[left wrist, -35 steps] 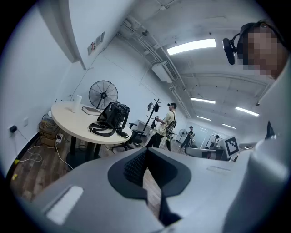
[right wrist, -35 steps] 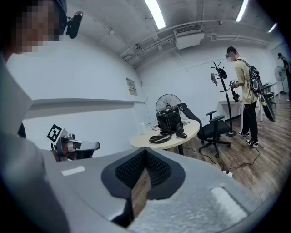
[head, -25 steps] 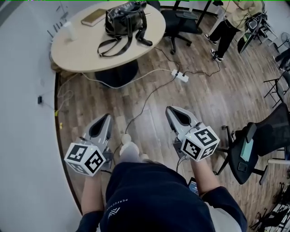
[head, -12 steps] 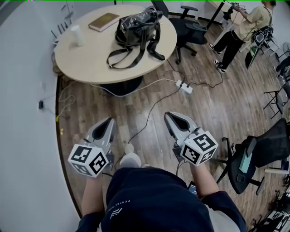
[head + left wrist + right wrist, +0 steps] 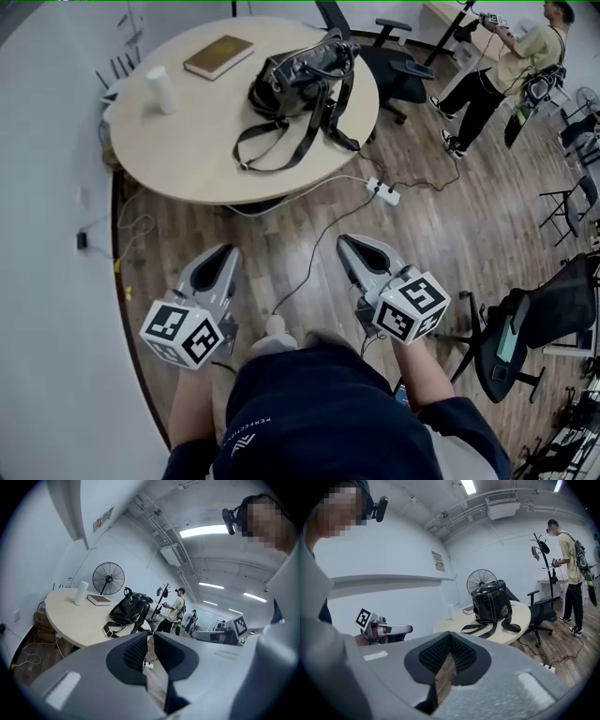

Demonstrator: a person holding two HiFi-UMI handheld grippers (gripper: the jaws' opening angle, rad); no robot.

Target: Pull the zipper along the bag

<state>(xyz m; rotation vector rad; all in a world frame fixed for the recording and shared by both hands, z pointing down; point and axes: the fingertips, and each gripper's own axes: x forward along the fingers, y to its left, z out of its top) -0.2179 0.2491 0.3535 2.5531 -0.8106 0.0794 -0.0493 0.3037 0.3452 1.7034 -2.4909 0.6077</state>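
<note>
As the person walks forward, the round table [image 5: 187, 155] has come nearer in the head view than a second ago, so the task is only at its approach. The black bag [image 5: 302, 77] sits on the table's far side, straps trailing toward its near edge. Well short of the table, the left gripper [image 5: 149, 638] has just been opening its jaws to a narrow gap, nothing between them. The right gripper [image 5: 449, 637] has its jaws pressed together, empty.

Navy top [image 5: 328, 412], white print; left gripper [image 5: 225, 253], right gripper [image 5: 347, 244] grey; black-white marker cubes [image 5: 181, 333].
</note>
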